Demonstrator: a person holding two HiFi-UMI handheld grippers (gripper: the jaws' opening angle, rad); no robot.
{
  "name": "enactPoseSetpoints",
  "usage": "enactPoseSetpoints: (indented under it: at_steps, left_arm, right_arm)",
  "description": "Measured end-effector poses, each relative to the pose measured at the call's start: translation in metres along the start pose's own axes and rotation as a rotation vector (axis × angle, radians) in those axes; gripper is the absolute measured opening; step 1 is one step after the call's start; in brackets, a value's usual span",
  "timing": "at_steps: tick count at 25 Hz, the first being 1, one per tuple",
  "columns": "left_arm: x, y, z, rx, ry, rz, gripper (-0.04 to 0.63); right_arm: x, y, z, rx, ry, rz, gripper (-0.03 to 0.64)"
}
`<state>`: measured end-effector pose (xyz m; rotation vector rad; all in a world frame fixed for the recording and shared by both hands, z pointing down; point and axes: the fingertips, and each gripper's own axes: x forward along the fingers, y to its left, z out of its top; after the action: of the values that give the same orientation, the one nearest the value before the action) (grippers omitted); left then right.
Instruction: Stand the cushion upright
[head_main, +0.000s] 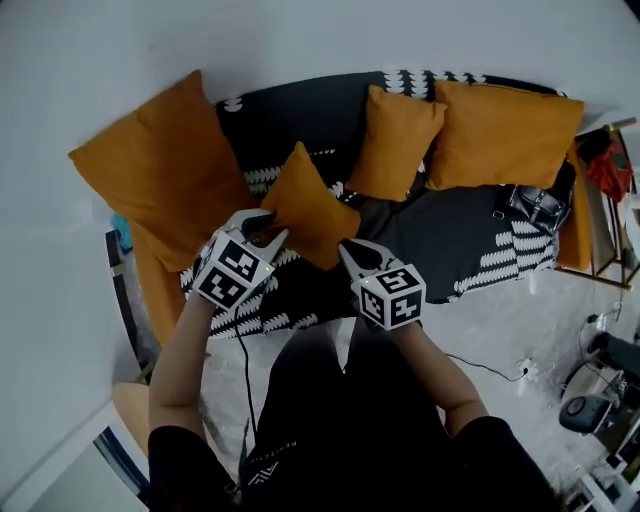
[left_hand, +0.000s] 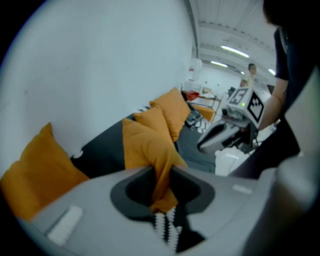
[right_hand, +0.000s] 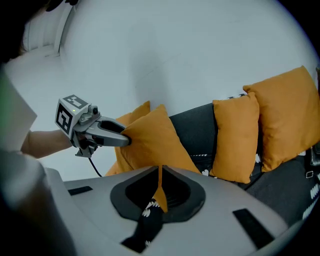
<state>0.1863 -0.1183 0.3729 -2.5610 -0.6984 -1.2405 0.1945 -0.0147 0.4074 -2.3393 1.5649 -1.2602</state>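
A small orange cushion (head_main: 305, 205) stands tilted on one corner on the black patterned sofa (head_main: 460, 235), held between both grippers. My left gripper (head_main: 262, 232) is shut on its left corner; in the left gripper view a fold of orange fabric (left_hand: 161, 175) is pinched between the jaws. My right gripper (head_main: 350, 255) is shut on the lower right corner, and the thin orange corner (right_hand: 160, 192) sits between its jaws. In the right gripper view the cushion (right_hand: 152, 140) rises ahead, with the left gripper (right_hand: 122, 139) clamped on its far edge.
A large orange cushion (head_main: 160, 170) leans at the sofa's left end. Two more cushions (head_main: 397, 140) (head_main: 505, 135) stand against the backrest. A dark bag (head_main: 540, 205) lies at the right end. A cable (head_main: 490, 368) and floor clutter (head_main: 590, 400) lie to the right.
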Motion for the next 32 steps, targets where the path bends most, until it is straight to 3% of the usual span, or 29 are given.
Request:
enactPoseSetpoints:
  at_steps: [4,13,23,32]
  left_arm:
    - [0.009,0.012,0.015,0.123,0.019,-0.062,0.103]
    - [0.036,0.040,0.046,0.269,0.063,-0.155,0.105]
    - [0.057,0.077,0.057,0.408,0.120,-0.199,0.108]
    - [0.078,0.099,0.054,0.467,0.107,-0.205,0.111]
  right_arm:
    - [0.003,-0.003,0.000,0.042,-0.021,-0.027,0.020]
    - [0.010,-0.029,0.014,0.092,-0.023,-0.058,0.020]
    - [0.020,-0.058,0.020,0.126,-0.009,-0.082,0.018]
    - [0.030,-0.068,0.016,0.144,0.024,-0.083,0.015]
